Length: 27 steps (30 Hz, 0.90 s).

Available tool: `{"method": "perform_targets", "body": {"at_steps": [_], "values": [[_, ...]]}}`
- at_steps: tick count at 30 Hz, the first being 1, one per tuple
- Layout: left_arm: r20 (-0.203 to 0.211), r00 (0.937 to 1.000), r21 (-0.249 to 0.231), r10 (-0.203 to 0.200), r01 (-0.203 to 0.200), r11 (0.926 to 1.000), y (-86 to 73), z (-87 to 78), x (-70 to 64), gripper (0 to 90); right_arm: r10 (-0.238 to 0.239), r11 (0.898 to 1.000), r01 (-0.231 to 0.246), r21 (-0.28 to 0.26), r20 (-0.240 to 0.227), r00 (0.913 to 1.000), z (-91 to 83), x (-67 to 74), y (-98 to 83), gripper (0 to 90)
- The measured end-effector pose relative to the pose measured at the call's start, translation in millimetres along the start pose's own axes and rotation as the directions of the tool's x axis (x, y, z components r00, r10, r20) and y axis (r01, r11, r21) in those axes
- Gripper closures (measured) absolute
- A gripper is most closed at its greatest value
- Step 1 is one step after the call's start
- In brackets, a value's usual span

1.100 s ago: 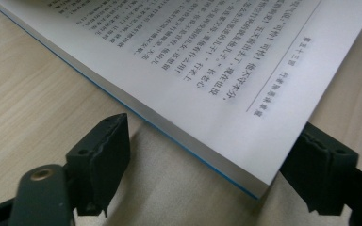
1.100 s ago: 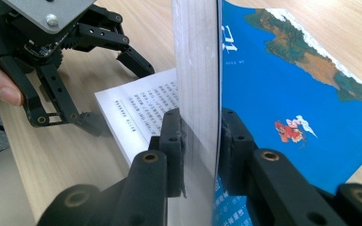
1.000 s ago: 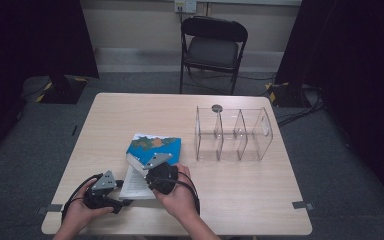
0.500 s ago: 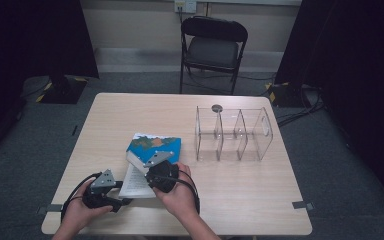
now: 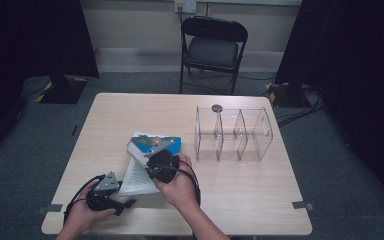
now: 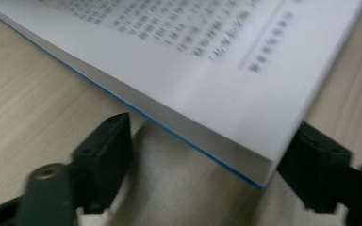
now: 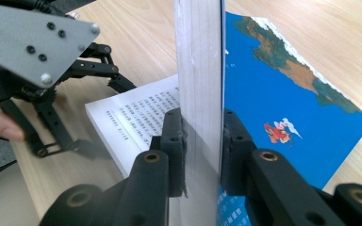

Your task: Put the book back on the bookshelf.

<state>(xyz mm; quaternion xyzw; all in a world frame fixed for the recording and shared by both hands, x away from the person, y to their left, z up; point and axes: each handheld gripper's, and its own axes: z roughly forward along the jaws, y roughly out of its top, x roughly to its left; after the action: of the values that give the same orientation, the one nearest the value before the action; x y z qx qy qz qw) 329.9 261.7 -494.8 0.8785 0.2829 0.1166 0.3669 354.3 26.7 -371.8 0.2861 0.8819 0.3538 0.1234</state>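
Note:
A paperback book point(image 5: 137, 177) with a blue picture cover point(image 5: 165, 144) lies open at the table's front left. My right gripper point(image 5: 150, 157) is shut on the front cover and a thick block of pages point(image 7: 198, 56), holding them on edge above the rest. The blue cover point(image 7: 283, 103) faces right in the right gripper view. My left gripper point(image 5: 125, 202) sits at the near corner of the flat pages point(image 6: 169, 70). Its jaws have just been opening. That corner lies between them, and the left jaw stands clear of it.
A clear plastic organizer point(image 5: 235, 132) with several upright dividers stands at the table's right middle, a small round object point(image 5: 217, 107) just behind it. A black folding chair point(image 5: 212, 47) faces the far edge. Bare tabletop point(image 5: 240, 200) stretches to the front right.
The right gripper has shifted only slightly with the lifted cover and pages. The left hand has kept its place at the book's near corner.

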Motion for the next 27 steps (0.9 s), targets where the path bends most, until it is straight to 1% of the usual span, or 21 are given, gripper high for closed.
{"method": "perform_targets", "body": {"at_steps": [1,2,3,4,7,9,10,11,12,14,15,16,17,18,19,20,23,24,25,26,27], "values": [[0.0,1.0,0.0,0.0,0.0,1.0,0.0,0.0,0.0,29.7,0.0,1.0,0.0,0.0,0.0,1.0,0.0,0.0,0.0,75.4],[0.0,1.0,-0.013,-0.003,0.003,0.9999,-0.2,-0.4,1.9,29.7,0.006,1.0,-0.006,0.0,-0.008,0.9999,0.6,-0.4,-0.8,75.3],[0.007,1.0,-0.014,-0.006,0.007,0.9999,-0.3,-0.7,3.0,35.0,0.003,1.0,-0.003,0.007,-0.008,1.0,0.8,0.4,-1.8,75.3],[0.007,1.0,-0.018,0.001,-0.001,0.9998,-0.3,-1.3,3.7,40.5,0.001,1.0,-0.001,0.001,-0.01,1.0,2.5,1.7,-4.1,75.2],[0.004,1.0,-0.011,0.003,-0.003,0.9999,0.3,-2.2,3.2,44.1,-0.009,1.0,0.009,0.013,-0.009,0.9999,4.3,3.9,-7.6,75.0],[0.001,1.0,-0.011,-0.003,0.003,0.9999,0.5,-2.4,3.3,45.2,-0.015,1.0,0.015,0.012,-0.011,0.9998,5.0,4.4,-9.0,75.0],[0.001,1.0,-0.013,-0.009,0.009,0.9999,0.2,-2.8,3.7,48.8,-0.025,1.0,0.025,0.018,-0.005,0.9997,5.7,6.1,-11.7,74.9],[0.007,0.9994,-0.019,-0.033,0.033,0.9993,-0.5,-3.1,4.7,48.8,-0.032,0.999,0.032,0.018,-0.008,0.9994,6.6,7.0,-13.6,74.8],[0.009,0.9991,-0.021,-0.041,0.041,0.9989,-0.6,-3.0,4.9,48.7,-0.039,0.999,0.039,0.02,-0.007,0.9992,7.9,8.0,-15.7,74.7],[0.011,0.999,-0.023,-0.044,0.044,0.9988,-0.4,-3.0,5.3,47.9,-0.054,0.998,0.054,0.028,-0.001,0.9986,10.5,11.5,-20.9,74.6],[0.011,0.999,-0.023,-0.044,0.044,0.9988,-0.4,-3.0,5.3,46.8,-0.054,0.998,0.054,0.028,-0.001,0.9986,10.5,11.5,-20.9,74.6],[0.015,0.9985,-0.024,-0.053,0.054,0.9983,-0.4,-2.9,5.4,46.8,-0.063,0.998,0.063,0.024,0.0,0.998,12.6,13.2,-23.7,74.5],[0.04,0.9966,-0.03,-0.072,0.073,0.9969,-0.4,-2.3,4.5,46.3,-0.064,0.997,0.064,0.034,0.006,0.9979,16.9,17.4,-30.1,74.1],[0.044,0.9961,-0.027,-0.077,0.078,0.9966,0.2,-2.1,3.8,44.4,-0.073,0.997,0.073,0.037,0.002,0.9973,18.6,18.4,-32.0,73.9],[0.045,0.9967,-0.02,-0.068,0.068,0.9975,0.9,-2.1,3.5,43.5,-0.077,0.996,0.077,0.042,0.001,0.997,21.0,19.8,-34.6,73.8],[0.045,0.9967,-0.02,-0.068,0.068,0.9975,0.9,-2.1,3.5,43.2,-0.077,0.996,0.077,0.042,0.001,0.997,21.0,19.8,-34.6,73.8],[0.06,0.9949,-0.018,-0.081,0.082,0.9965,1.5,-2.1,3.1,42.8,-0.085,0.995,0.085,0.055,-0.004,0.9964,26.6,22.7,-41.2,73.4],[0.087,0.9907,-0.021,-0.105,0.107,0.9941,2.0,-2.1,3.1,44.2,-0.091,0.994,0.091,0.065,-0.005,0.9958,29.8,24.1,-45.0,73.1],[0.087,0.9907,-0.021,-0.105,0.107,0.9941,2.0,-2.1,3.1,44.8,-0.094,0.993,0.095,0.065,-0.01,0.9955,31.1,24.5,-46.1,73.0],[0.091,0.9891,-0.021,-0.116,0.118,0.9928,2.7,-2.1,2.1,43.6,-0.106,0.992,0.106,0.066,-0.009,0.9944,32.6,24.6,-47.4,72.8],[0.102,0.9879,-0.031,-0.117,0.121,0.9922,4.4,-2.2,0.1,43.8,-0.11,0.991,0.111,0.072,-0.01,0.9939,34.0,24.9,-48.8,72.7]]}}
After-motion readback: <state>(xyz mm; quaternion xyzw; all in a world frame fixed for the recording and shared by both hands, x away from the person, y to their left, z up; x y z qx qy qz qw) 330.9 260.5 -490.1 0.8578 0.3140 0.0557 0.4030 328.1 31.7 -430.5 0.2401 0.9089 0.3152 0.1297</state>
